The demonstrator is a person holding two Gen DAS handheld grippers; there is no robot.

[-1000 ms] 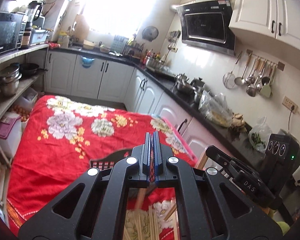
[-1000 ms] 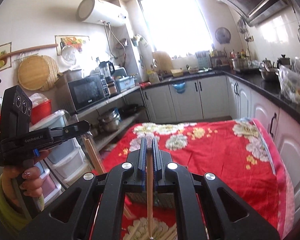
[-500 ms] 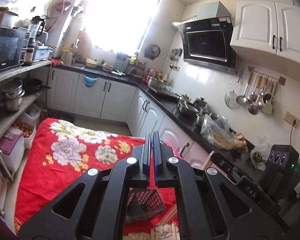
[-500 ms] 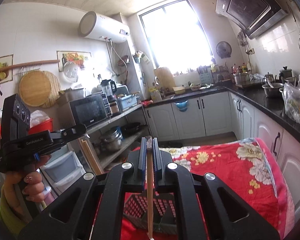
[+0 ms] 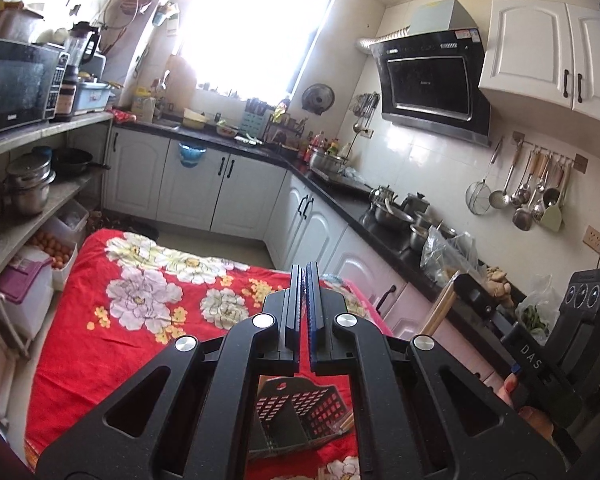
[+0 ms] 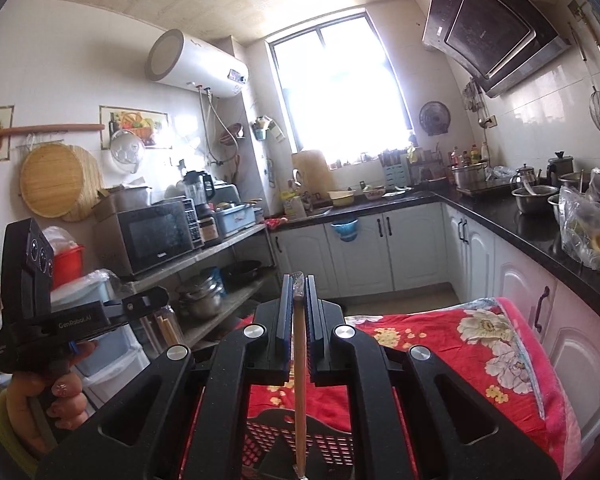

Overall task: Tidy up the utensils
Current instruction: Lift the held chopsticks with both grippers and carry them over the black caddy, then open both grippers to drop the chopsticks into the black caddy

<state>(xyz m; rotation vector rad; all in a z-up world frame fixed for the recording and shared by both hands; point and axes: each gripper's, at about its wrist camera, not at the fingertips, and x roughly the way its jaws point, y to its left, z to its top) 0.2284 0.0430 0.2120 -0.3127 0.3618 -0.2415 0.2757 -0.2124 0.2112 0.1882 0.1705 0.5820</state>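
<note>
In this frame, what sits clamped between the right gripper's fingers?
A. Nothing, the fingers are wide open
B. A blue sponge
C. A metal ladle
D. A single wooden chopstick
D: in the right wrist view the right gripper is shut on a thin wooden chopstick, which runs down from between the fingertips toward the dark slotted utensil basket on the red floral cloth.

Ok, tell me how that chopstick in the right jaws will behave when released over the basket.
The chopstick looks stiff: it hangs straight. Probably light, being thin wood. Round and slender, it may roll or bounce off the basket divider instead of settling upright.
</note>
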